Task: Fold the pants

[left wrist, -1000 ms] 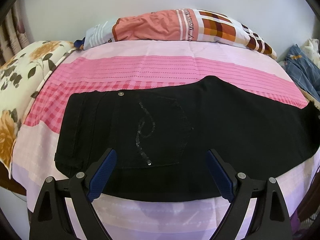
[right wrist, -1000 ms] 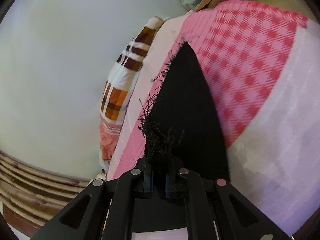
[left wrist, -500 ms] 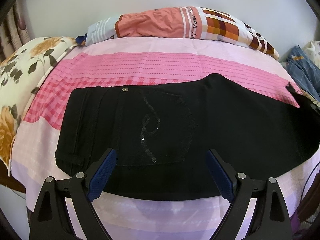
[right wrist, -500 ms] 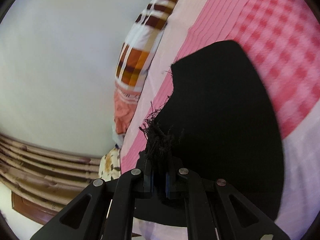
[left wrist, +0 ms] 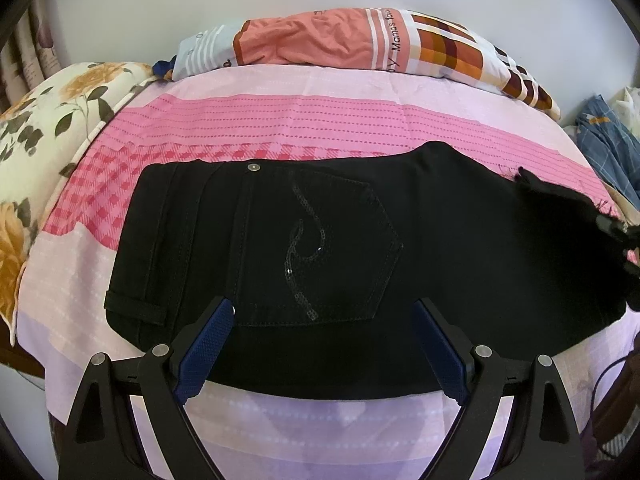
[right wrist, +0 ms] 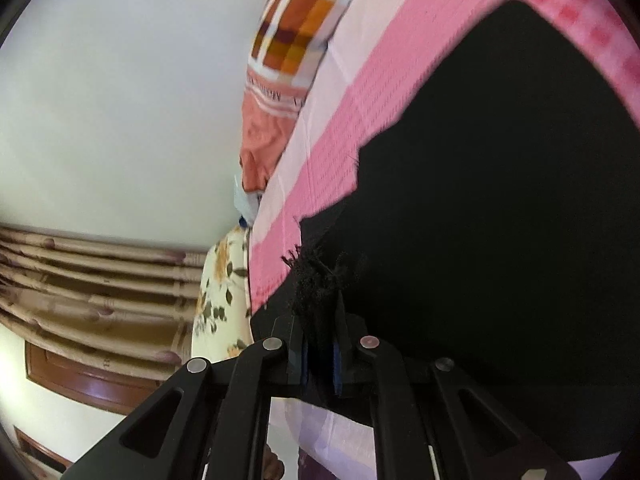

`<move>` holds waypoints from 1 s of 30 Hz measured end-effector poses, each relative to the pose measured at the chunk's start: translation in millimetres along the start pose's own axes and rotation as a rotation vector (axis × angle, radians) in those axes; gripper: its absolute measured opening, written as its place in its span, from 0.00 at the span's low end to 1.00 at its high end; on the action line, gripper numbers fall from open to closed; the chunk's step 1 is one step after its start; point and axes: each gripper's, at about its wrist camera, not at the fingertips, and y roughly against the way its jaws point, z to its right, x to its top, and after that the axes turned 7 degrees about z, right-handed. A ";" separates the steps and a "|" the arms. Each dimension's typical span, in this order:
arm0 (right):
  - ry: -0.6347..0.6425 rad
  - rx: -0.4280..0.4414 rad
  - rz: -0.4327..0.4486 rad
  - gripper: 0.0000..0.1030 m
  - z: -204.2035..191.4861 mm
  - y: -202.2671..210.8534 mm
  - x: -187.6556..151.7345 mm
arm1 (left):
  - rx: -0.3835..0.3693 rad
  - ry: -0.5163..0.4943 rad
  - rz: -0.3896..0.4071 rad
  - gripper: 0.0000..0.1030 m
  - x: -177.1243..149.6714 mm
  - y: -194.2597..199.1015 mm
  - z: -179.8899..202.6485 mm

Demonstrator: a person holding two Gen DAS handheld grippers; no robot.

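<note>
Black pants [left wrist: 460,248] lie flat across the pink bed sheet [left wrist: 320,120], waist at the left, with a sequinned back pocket [left wrist: 320,248] facing up. My left gripper [left wrist: 322,308] hovers open over the near edge of the seat, one blue pad on each side of the pocket's lower end. My right gripper [right wrist: 320,320] is shut on the frayed hem [right wrist: 316,276] of a leg, held above the rest of the pants [right wrist: 500,200]. In the left wrist view that hem [left wrist: 532,184] shows lifted at the far right edge, doubled back over the leg.
A striped and checked pillow [left wrist: 360,40] lies along the wall at the back. A floral pillow [left wrist: 44,128] sits at the left end of the bed, and a blue plaid cloth [left wrist: 608,140] at the right. Beige curtains [right wrist: 80,272] hang beyond the floral pillow.
My right gripper has carried the frayed hem along the bed toward the waist end, so more black cloth lies under it. The left gripper has stayed put and open.
</note>
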 end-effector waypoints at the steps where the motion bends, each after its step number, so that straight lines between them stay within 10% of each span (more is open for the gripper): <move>1: 0.000 -0.001 -0.011 0.09 0.3 -4.0 -3.2 | -0.001 0.002 0.000 0.88 -0.1 -0.1 -0.1; 30: 0.055 -0.026 -0.214 0.15 -2.5 -68.6 -51.4 | -0.016 0.032 -0.044 0.88 -4.8 -8.4 -5.6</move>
